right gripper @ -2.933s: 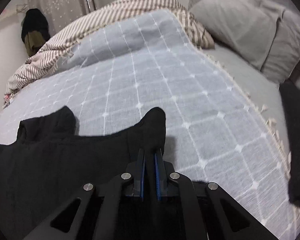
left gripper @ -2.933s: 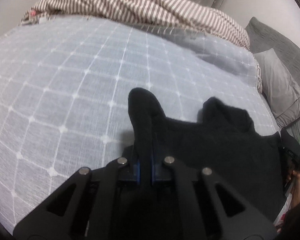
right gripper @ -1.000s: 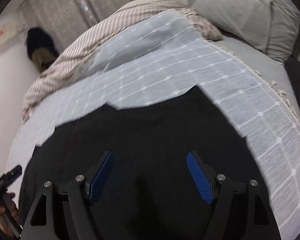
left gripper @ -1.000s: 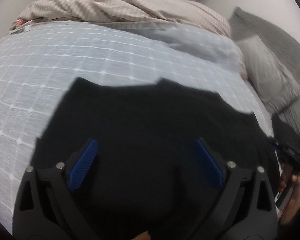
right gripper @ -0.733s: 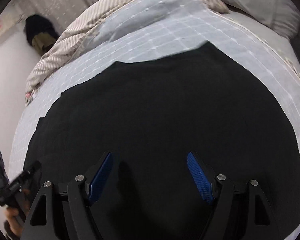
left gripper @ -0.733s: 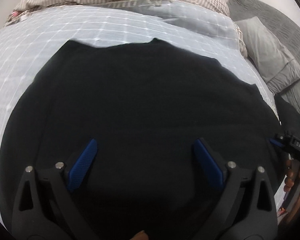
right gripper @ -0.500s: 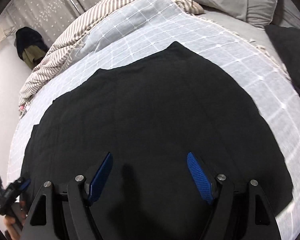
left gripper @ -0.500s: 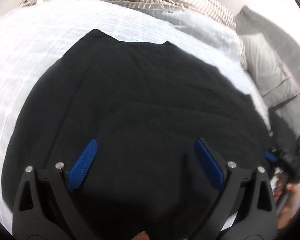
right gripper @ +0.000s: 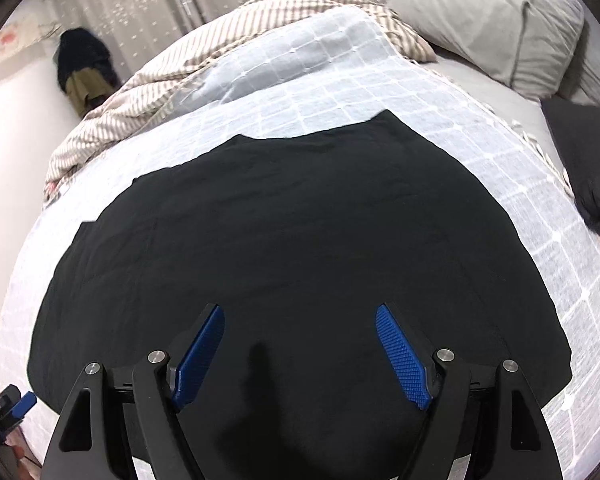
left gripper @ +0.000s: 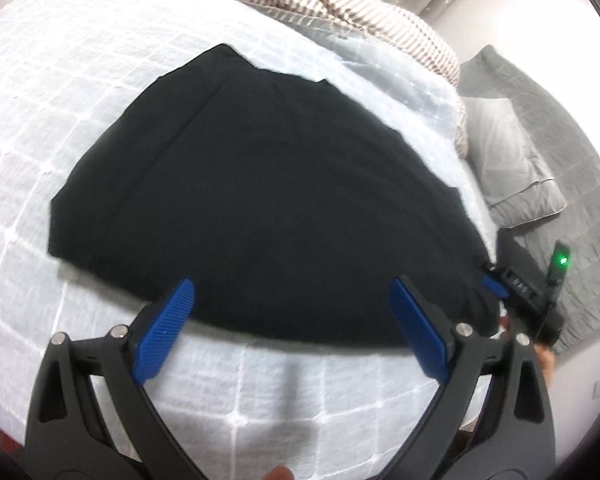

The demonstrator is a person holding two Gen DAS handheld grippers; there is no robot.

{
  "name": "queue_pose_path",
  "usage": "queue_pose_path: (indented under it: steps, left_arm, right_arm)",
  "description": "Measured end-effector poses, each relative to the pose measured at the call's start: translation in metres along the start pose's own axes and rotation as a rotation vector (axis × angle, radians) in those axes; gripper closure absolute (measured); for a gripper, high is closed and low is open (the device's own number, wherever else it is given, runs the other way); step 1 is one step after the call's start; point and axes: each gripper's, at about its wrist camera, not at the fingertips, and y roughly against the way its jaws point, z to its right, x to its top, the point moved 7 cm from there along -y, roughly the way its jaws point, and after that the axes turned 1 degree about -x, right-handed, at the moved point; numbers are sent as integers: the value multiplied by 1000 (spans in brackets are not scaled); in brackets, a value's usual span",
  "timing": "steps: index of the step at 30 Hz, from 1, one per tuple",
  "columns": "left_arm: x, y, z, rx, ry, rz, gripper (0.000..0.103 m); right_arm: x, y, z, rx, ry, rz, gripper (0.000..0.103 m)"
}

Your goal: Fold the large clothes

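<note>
A large black garment (left gripper: 268,200) lies spread flat on the pale blue checked bedspread (left gripper: 60,92); it also shows in the right wrist view (right gripper: 300,240). My left gripper (left gripper: 292,312) is open and empty, raised over the garment's near edge. My right gripper (right gripper: 300,332) is open and empty, raised over the garment's near part. The right gripper shows in the left wrist view (left gripper: 512,284) at the garment's right edge. The left gripper shows in the right wrist view (right gripper: 12,404) at the lower left.
A striped blanket (left gripper: 300,4) is bunched at the far side of the bed. Grey pillows (right gripper: 500,20) lie at the right, with a dark cushion (right gripper: 588,156) beside them. A dark item (right gripper: 82,68) hangs by the curtain.
Both grippers let go of the garment's corners and opened. The garment now lies flat. Both grippers pulled back and up, so more of the bedspread shows around it.
</note>
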Motion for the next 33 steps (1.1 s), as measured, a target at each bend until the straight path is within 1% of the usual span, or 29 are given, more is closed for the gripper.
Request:
queue_pose_path:
  steps: [3,8,11,14,18,20,25,28,29,30,31,33]
  left_arm:
    - [-7,-10,-4,29,12,-24,5]
    - [-20,-29,-6,56,51,-40,5]
    - [-23,-41,-12,65,98,-51,5]
    - [-28,-57,-20,58,176,-78,5]
    - [-16,-60,-21,69,208,-11,3]
    - [-9,-62,-26,54,255,18,3]
    - [14,-63,-45,13,378,141,4]
    - [26,-62,-58,2,447,194,12]
    - [31,-62,-62,2,473,213,20]
    - [36,-61,-67,26,491,237,45]
    - [41,-59,-74,57,498,255,54]
    - [50,-55,-77,25,526,281,71]
  right_arm:
    - [0,2,-6,-7,26,11,23]
    - [-1,1,-12,5,48,10,23]
    - [-2,1,-15,-5,67,13,23]
    - [-2,0,-17,-20,85,16,23]
    - [-3,0,-19,-31,95,21,23]
    - [-3,0,-20,-27,91,24,23]
    - [-2,0,-20,-28,85,30,23]
    - [-2,-1,-18,-27,67,29,23]
    - [-2,-2,-17,-22,55,29,23]
    - [-2,-3,-17,-10,36,28,23]
    - [-2,-4,-17,1,24,26,23]
    - [-3,-6,-17,27,-5,22,23]
